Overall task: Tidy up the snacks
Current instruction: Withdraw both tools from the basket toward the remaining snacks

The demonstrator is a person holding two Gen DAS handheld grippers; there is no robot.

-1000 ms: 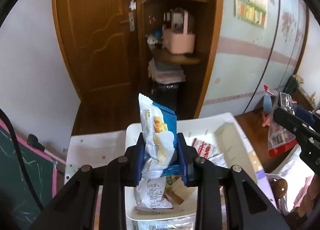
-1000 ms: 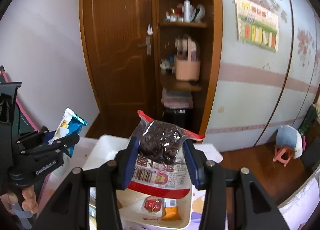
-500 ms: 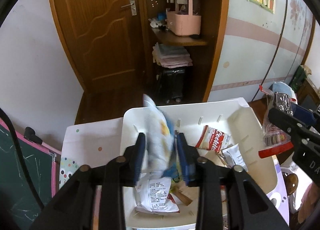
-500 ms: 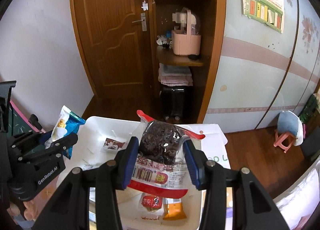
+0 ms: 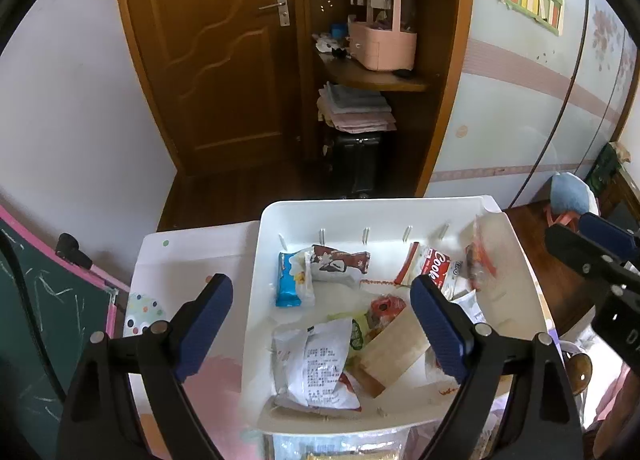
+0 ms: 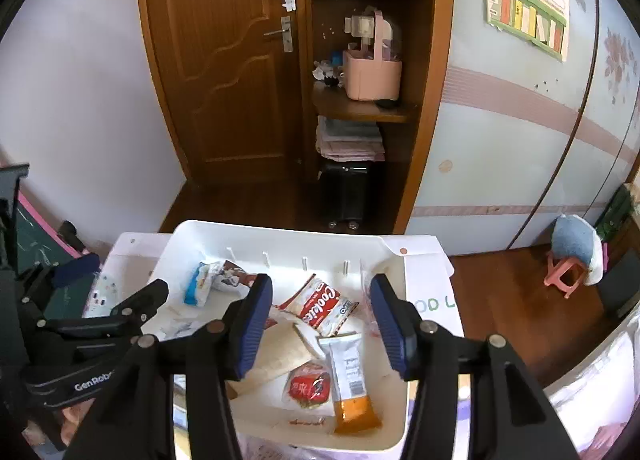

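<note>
A white tray (image 5: 256, 300) (image 6: 400, 340) holds several snack packets. The blue and white packet (image 5: 290, 280) (image 6: 198, 284) lies loose at its far left, beside a brown packet (image 5: 340, 260). My left gripper (image 5: 320, 284) (image 6: 116, 280) hangs above the tray, jaws opening wide with nothing between them. My right gripper (image 6: 320, 284) (image 5: 584, 240) is also opening and grips nothing. The clear red-edged packet of dark snack (image 5: 476, 260) (image 6: 368, 300) sits blurred against the tray's right wall. A red Cookie packet (image 5: 434, 268) (image 6: 324, 304) lies mid-tray.
A white-labelled packet (image 5: 320, 364), a tan card piece (image 5: 392, 348), an orange-ended packet (image 6: 352, 380) and a red round snack (image 6: 308, 384) fill the near part of the tray. A chalkboard (image 5: 48, 300) stands on the left. A stool (image 6: 572, 252) is at the far right.
My left gripper opened and the blue packet fell into the tray's far left. My right gripper let go of the dark snack packet, now by the right wall. Both hands sank lower.
</note>
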